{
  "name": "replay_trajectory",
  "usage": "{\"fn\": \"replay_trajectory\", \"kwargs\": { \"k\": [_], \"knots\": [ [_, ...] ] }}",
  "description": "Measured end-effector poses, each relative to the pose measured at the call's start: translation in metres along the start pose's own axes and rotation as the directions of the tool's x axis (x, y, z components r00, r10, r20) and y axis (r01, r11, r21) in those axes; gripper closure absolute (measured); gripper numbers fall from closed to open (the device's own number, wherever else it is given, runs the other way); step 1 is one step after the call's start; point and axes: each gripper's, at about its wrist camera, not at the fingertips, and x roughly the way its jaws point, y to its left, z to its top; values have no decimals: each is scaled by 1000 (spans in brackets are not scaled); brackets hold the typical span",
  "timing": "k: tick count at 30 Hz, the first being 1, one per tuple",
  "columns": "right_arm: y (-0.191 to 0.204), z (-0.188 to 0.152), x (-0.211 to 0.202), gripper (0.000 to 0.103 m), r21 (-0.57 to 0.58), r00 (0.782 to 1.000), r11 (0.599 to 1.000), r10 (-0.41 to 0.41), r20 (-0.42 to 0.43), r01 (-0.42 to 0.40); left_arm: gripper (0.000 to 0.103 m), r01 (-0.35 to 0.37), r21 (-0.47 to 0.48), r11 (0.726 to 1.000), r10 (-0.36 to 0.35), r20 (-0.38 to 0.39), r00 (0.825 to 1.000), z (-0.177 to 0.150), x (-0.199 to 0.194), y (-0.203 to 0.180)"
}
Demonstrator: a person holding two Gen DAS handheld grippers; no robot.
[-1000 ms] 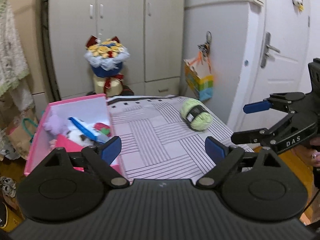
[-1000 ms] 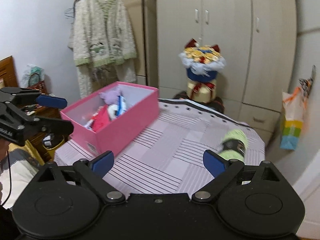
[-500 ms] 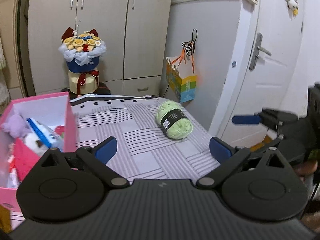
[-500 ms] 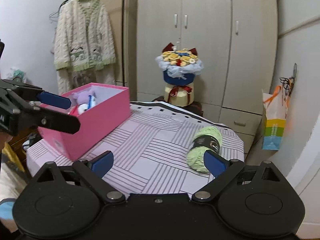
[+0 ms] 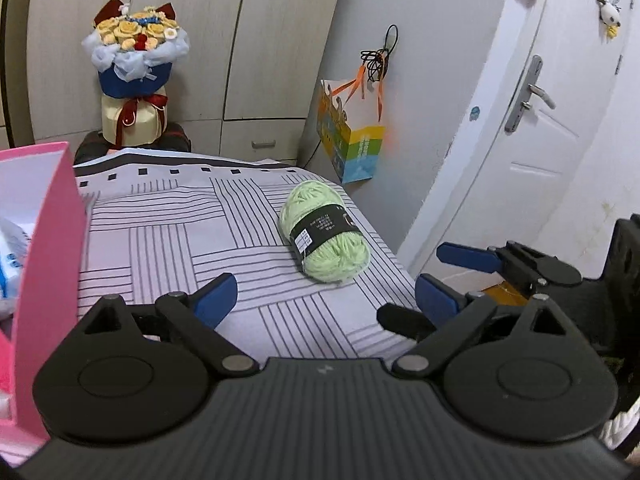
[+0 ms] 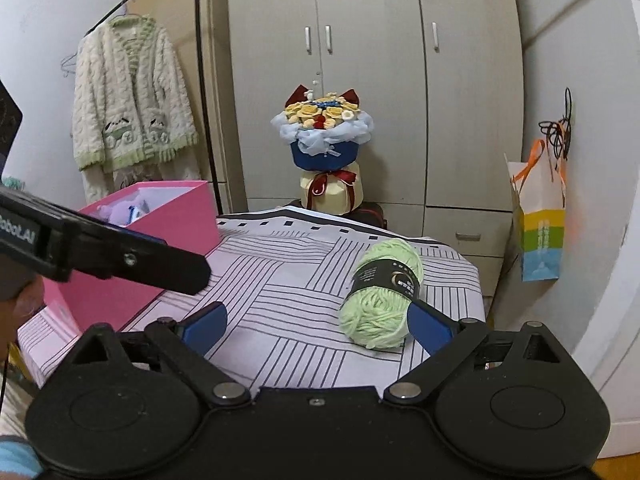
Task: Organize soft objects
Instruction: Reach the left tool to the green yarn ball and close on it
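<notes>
Over the last second I have swung both tools away from the open pink cardboard box (image 6: 160, 236) and toward the pale green skein of yarn with a black paper band (image 5: 325, 238), which now looms larger in both views; I judge it the next soft thing to box. My left gripper (image 5: 326, 299) and right gripper (image 6: 316, 323) are both spread wide and empty. The skein lies on its side on the striped grey tablecloth (image 5: 180, 236), near the far right edge, well apart from the box. Its long axis runs diagonally, near end pointing toward my right gripper.
</notes>
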Motion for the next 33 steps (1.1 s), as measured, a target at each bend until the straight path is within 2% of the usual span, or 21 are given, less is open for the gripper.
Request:
{"fn": "replay_trajectory", "kwargs": {
  "k": [3, 5, 8, 12, 18, 22, 28, 31, 33],
  "knots": [
    [-5, 0, 15, 5, -7, 1000, 1000, -18, -3, 18, 7, -54, -54, 997, 54, 2, 999, 8, 21, 6],
    [-9, 3, 23, 5, 19, 998, 998, -62, 27, 62, 7, -92, -87, 992, 93, 7, 996, 12, 33, 11],
    [-14, 6, 35, 5, 22, 997, 998, -60, 40, 60, 7, -92, -107, 990, 94, 13, 995, 20, 51, 16],
    [-18, 6, 56, 5, 19, 998, 998, -61, 4, 61, 7, -55, -130, 990, 57, 7, 998, 31, 73, 18],
    [-27, 1, 90, 5, 44, 996, 997, -68, -57, 70, 15, 28, -200, 979, -38, -45, 998, 39, 117, 19],
    [-36, -6, 106, 5, 72, 993, 994, -77, -86, 83, 18, 38, -247, 968, -55, -62, 997, 35, 137, 22],
    [-51, -12, 120, 6, 176, 993, 984, -6, -115, 26, 21, 29, -315, 949, -56, -77, 995, 28, 156, 36],
    [-55, -15, 127, 12, 219, 991, 976, 24, -132, 6, 27, 22, -349, 937, -61, -101, 993, 21, 165, 42],
    [-55, -18, 131, 25, 234, 989, 972, 30, -146, 5, 30, 44, -360, 932, -94, -120, 988, 18, 169, 44]
  ]
}}
